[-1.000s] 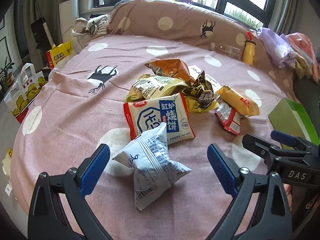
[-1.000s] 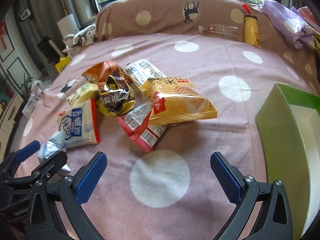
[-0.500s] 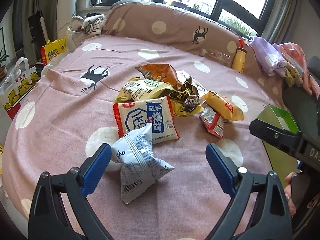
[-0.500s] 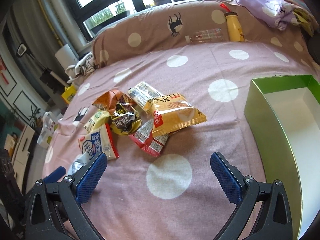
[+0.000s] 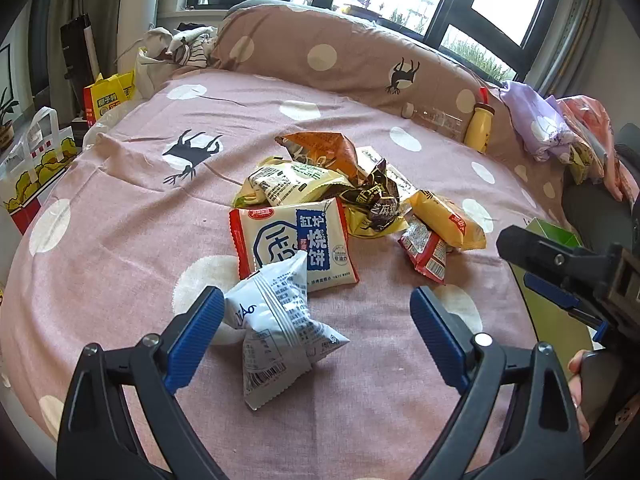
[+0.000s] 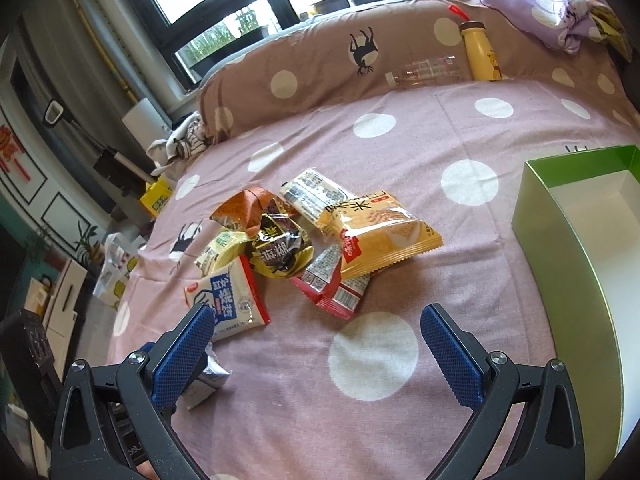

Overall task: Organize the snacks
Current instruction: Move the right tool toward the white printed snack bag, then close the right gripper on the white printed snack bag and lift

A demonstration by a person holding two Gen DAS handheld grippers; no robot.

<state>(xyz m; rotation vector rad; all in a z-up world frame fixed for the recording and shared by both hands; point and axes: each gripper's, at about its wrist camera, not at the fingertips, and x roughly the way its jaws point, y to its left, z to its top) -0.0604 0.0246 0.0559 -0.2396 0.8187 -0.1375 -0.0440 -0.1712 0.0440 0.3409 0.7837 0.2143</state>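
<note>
The left hand-held gripper [image 5: 312,334] stands wide open around a white snack packet [image 5: 278,330] on the pink bedspread [image 5: 120,240].

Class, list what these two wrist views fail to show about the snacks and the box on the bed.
- Green cardboard box: right wrist view, far side cut off by the frame edge; left wrist view, mostly behind the right gripper.
- White crinkled snack packet: right wrist view, mostly behind that gripper's blue finger.
- Red snack packet: front label hidden under the yellow snack bag.

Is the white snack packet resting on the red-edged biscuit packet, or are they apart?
Touching. In the left wrist view the white snack packet's top corner overlaps the red-edged biscuit packet's lower edge, with no bedsheet visible between them.
</note>
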